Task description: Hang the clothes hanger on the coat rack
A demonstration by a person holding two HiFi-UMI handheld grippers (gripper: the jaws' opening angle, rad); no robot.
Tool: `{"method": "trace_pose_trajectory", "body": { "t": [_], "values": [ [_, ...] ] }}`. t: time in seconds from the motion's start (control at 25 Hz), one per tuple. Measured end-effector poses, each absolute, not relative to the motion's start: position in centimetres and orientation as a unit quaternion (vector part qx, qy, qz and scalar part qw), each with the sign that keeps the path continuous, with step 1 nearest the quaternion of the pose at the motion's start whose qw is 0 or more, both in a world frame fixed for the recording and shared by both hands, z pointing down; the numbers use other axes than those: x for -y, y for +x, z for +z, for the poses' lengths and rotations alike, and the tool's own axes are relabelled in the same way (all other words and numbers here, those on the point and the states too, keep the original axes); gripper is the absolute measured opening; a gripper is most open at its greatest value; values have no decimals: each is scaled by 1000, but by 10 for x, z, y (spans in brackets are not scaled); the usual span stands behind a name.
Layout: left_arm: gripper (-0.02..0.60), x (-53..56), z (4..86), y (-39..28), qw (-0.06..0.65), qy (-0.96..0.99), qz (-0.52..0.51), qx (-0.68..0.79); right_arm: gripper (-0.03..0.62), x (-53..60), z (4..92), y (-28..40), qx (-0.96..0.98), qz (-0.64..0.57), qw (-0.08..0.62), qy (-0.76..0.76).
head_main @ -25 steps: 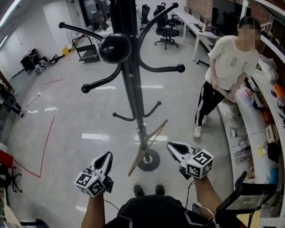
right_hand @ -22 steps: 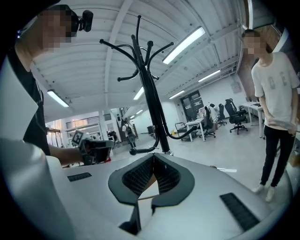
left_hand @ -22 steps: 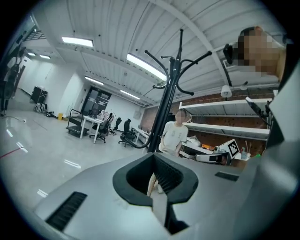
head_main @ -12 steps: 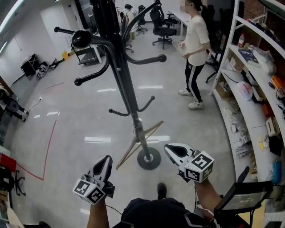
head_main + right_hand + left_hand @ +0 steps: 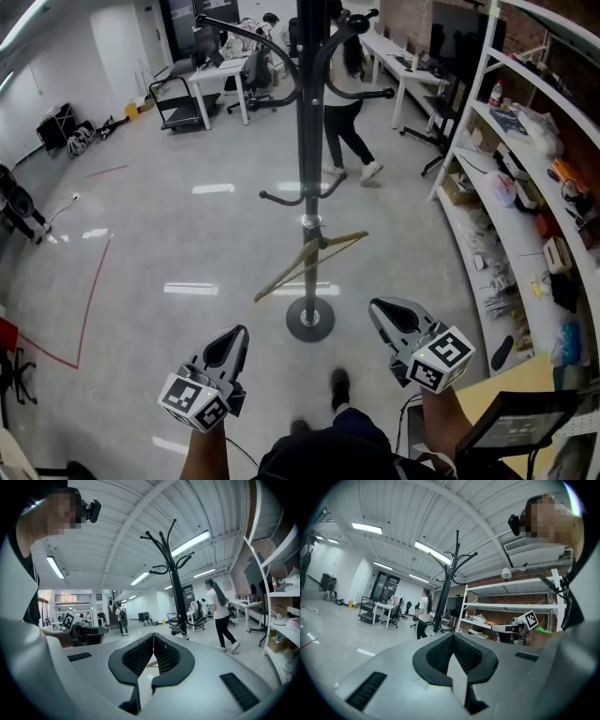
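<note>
A black coat rack (image 5: 308,141) stands mid-floor on a round base (image 5: 310,322); its pole also shows in the left gripper view (image 5: 446,590) and the right gripper view (image 5: 176,590). A wooden clothes hanger (image 5: 314,260) sits tilted low against the pole; I cannot tell whether it is hooked on. My left gripper (image 5: 234,337) is near the floor's lower left, shut and empty. My right gripper (image 5: 384,309) is right of the base, also shut and empty. Both point toward the rack and stay short of it.
A person (image 5: 343,103) walks behind the rack. White shelving (image 5: 525,178) full of items lines the right side. Desks and office chairs (image 5: 225,75) stand at the back, and a red tape line (image 5: 89,300) marks the floor at left. A dark screen (image 5: 514,424) sits at lower right.
The view has swung round the rack, which now stands upright at centre. The person has walked from the shelving to behind the pole. Both grippers stay shut and empty.
</note>
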State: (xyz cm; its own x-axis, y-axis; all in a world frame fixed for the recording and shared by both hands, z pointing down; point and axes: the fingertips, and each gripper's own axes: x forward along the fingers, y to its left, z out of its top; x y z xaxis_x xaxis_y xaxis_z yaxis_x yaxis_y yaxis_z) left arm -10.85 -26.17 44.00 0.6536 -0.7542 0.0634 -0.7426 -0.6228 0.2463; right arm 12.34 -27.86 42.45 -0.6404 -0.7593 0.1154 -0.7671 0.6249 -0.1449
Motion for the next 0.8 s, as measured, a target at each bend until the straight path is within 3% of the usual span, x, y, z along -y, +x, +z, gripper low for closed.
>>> {"method": "trace_pose_trajectory", "body": {
  "t": [0.36, 0.8],
  "values": [
    [-2, 169, 428, -118, 132, 913, -32, 384, 8, 177, 408, 97, 896, 90, 33, 433],
    [-2, 33, 413, -90, 123, 904, -30, 408, 8, 53, 396, 112, 915, 68, 14, 398]
  ]
}}
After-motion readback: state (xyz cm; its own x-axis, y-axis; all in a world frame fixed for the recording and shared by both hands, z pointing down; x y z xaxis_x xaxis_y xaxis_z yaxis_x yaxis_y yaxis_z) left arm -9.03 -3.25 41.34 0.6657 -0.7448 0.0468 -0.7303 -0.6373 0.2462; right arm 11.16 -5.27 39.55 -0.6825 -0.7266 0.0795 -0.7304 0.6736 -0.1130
